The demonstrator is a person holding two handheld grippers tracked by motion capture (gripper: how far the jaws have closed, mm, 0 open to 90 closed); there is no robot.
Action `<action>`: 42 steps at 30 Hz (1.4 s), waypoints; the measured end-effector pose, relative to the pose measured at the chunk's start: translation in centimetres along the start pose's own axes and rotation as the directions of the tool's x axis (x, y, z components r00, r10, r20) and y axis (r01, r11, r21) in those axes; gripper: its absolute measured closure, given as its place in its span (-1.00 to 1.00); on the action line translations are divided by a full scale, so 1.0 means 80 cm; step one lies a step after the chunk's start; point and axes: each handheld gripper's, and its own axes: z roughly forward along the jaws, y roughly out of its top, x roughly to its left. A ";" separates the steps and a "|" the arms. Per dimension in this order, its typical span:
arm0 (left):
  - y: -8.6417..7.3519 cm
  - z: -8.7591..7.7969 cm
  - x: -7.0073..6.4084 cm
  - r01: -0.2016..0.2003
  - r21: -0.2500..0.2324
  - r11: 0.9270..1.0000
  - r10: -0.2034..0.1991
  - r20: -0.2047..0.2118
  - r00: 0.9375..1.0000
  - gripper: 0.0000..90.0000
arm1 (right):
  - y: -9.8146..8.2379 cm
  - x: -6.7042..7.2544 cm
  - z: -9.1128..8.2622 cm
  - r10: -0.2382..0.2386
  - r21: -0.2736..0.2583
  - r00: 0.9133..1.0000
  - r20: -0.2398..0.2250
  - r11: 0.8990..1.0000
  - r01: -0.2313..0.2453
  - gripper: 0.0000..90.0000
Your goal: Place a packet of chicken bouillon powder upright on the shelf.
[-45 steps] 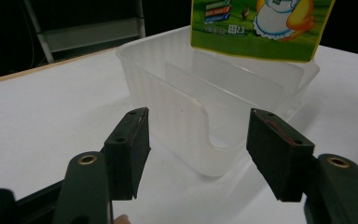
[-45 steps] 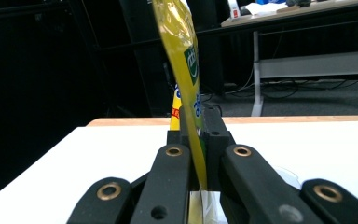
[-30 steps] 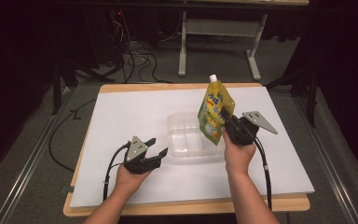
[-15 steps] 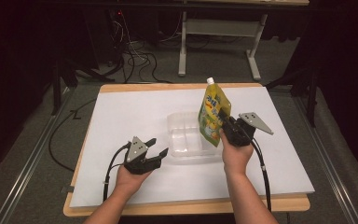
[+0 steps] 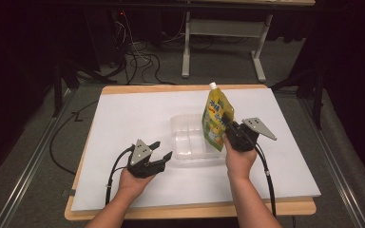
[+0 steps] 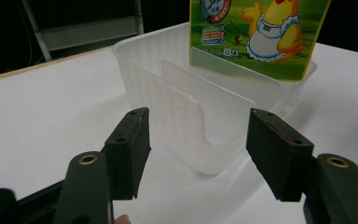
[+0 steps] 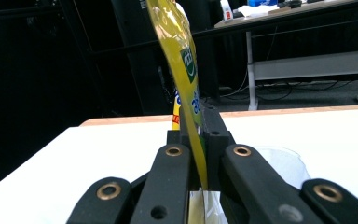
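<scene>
The yellow drink pouch (image 5: 216,121) has a white cap on top and a cartoon chick in an apron on its front. The right gripper (image 5: 229,127) pinches it tight and holds it upright over the clear plastic tray (image 5: 185,142). The left gripper (image 5: 160,151) is wide open with nothing in it, near the tray.

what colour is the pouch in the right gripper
Yellow-green, with a cartoon chick printed on it; the pouch shows best in the left gripper view.
</scene>
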 end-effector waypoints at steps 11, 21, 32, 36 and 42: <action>0.001 -0.001 0.001 0.002 -0.008 1.000 -0.002 -0.004 1.000 -0.09 | -0.010 0.006 0.002 -0.030 0.011 0.999 -0.023 0.999 0.030 1.00; 0.002 -0.005 0.003 0.002 -0.012 1.000 -0.002 -0.005 1.000 -0.09 | -0.017 0.012 0.002 -0.068 0.044 0.997 -0.043 0.997 0.070 0.95; 0.002 -0.005 0.001 0.001 -0.011 1.000 -0.001 -0.004 1.000 -0.10 | -0.024 0.009 -0.005 -0.110 0.074 0.993 -0.047 0.991 0.113 0.93; 0.001 -0.005 0.001 -0.001 -0.011 1.000 0.001 -0.004 1.000 -0.10 | -0.026 0.009 -0.006 -0.120 0.077 0.992 -0.047 0.989 0.123 0.93; 0.001 -0.004 0.002 0.003 -0.007 1.000 -0.003 -0.002 1.000 -0.10 | -0.029 0.011 -0.008 -0.136 0.087 0.990 -0.048 0.986 0.139 0.89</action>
